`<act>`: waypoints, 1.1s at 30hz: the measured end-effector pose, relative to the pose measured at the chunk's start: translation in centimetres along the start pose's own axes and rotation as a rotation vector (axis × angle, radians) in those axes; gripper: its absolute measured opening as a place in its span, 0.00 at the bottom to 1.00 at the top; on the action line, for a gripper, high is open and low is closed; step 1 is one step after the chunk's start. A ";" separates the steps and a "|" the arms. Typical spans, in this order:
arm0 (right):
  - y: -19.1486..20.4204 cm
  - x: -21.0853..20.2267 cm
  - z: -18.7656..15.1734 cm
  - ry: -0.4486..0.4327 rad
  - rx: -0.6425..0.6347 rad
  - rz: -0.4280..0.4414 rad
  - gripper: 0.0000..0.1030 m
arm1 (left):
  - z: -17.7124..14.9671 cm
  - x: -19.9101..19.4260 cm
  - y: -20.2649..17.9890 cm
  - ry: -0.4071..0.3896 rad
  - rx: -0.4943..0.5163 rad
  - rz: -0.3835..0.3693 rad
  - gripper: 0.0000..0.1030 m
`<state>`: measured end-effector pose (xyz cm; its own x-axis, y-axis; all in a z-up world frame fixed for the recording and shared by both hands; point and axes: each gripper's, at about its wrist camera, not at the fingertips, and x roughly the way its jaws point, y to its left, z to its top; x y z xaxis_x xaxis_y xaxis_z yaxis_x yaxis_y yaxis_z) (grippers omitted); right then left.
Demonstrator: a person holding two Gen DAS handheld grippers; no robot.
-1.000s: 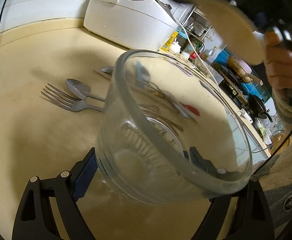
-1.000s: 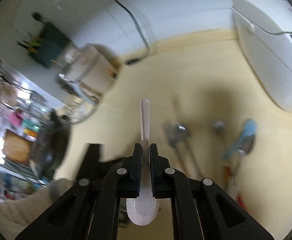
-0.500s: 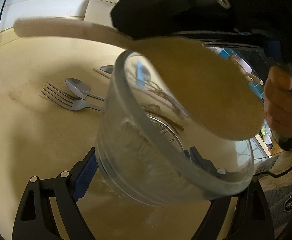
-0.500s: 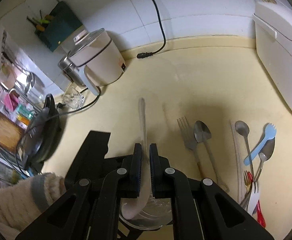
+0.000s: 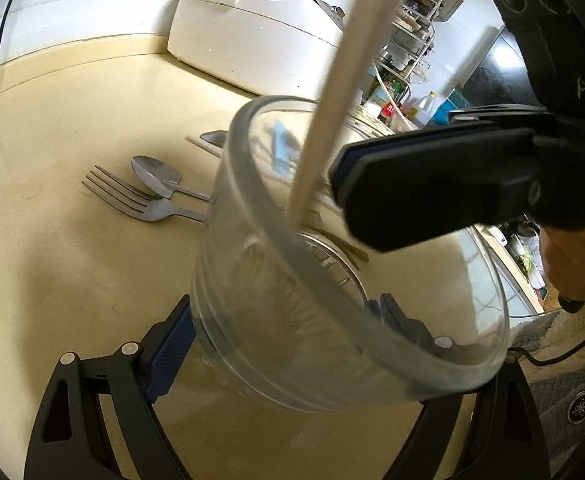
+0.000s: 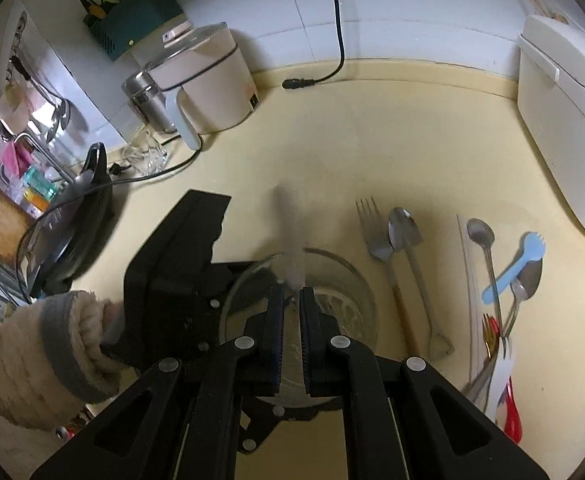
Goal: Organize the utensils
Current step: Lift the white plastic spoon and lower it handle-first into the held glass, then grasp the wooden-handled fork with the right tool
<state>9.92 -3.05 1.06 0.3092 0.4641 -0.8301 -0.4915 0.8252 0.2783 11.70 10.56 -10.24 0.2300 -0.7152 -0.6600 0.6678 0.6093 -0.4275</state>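
Observation:
My left gripper (image 5: 284, 328) is shut on a clear glass bowl (image 5: 372, 344) and holds it tilted just above the beige counter, one finger on each side. My right gripper (image 6: 291, 292) hovers over the bowl's mouth (image 6: 332, 268), shut on a pale spoon (image 6: 286, 236) whose blurred handle sticks out ahead of the pads. From the left wrist the spoon (image 5: 332, 100) stands steeply, its lower end inside the rim; the right gripper (image 5: 340, 184) is beside it. A fork (image 6: 372, 232) and a metal spoon (image 6: 404, 228) lie on the counter beyond the bowl.
Right of the bowl lie another metal spoon (image 6: 480, 236), a blue spork (image 6: 520, 260) and red and white utensils (image 6: 510, 408). A white rice cooker (image 6: 564, 120) stands at the right. A kettle (image 6: 208, 80), a loose plug (image 6: 298, 83) and a black pan (image 6: 72, 232) are at the back left.
The right gripper came down over the glass bowl. The pale spoon swung from lying across the bowl's top to standing steeply with one end inside. The left gripper and bowl stayed still.

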 end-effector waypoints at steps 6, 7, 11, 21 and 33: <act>-1.4 -3.8 1.1 -0.056 0.022 -0.009 0.07 | 0.0 0.0 0.0 0.000 0.000 0.000 0.87; -2.1 -4.2 1.2 -0.066 0.032 -0.018 0.08 | 0.0 0.0 0.0 0.000 0.000 0.000 0.87; -6.3 -4.7 1.5 -0.044 0.110 -0.052 0.12 | 0.0 0.0 0.0 0.000 0.000 0.000 0.87; -12.1 -2.3 0.1 0.061 0.175 -0.095 0.17 | 0.0 0.0 -0.1 0.000 -0.001 0.001 0.87; -8.6 7.6 2.0 0.250 -0.118 -0.100 0.15 | 0.0 -0.1 0.0 -0.002 -0.005 0.001 0.87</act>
<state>18.08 -6.00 -6.69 0.1580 0.2768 -0.9479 -0.5644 0.8130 0.1433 11.66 10.69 -10.19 0.2316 -0.7154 -0.6592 0.6642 0.6114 -0.4302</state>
